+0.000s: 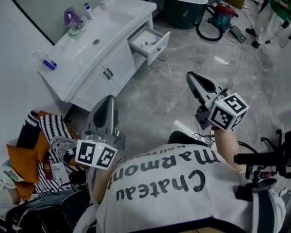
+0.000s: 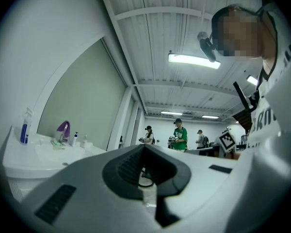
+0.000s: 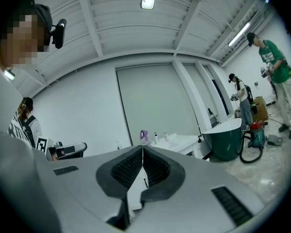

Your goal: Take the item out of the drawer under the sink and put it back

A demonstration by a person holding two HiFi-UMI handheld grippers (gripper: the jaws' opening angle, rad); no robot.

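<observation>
The white sink cabinet [image 1: 94, 47] stands at the upper left of the head view. Its upper right drawer [image 1: 157, 46] is pulled out, with a small pale item [image 1: 150, 41] lying inside. Both grippers are held up well short of the cabinet, over the floor. My left gripper [image 1: 108, 99] points toward the cabinet doors; its jaws meet at the tip [image 2: 144, 145] with nothing between them. My right gripper [image 1: 190, 75] sits to the right of the drawer and below it in the picture, its jaws [image 3: 142, 147] closed together and empty.
A purple faucet [image 1: 72, 17] and bottles stand on the sink counter. A dark green bathtub [image 1: 182, 4] and a vacuum cleaner [image 1: 223, 13] sit beyond the cabinet. A person [image 1: 276, 8] stands at far right. Clothes and bags [image 1: 43, 149] lie at lower left, black equipment [image 1: 266, 169] at lower right.
</observation>
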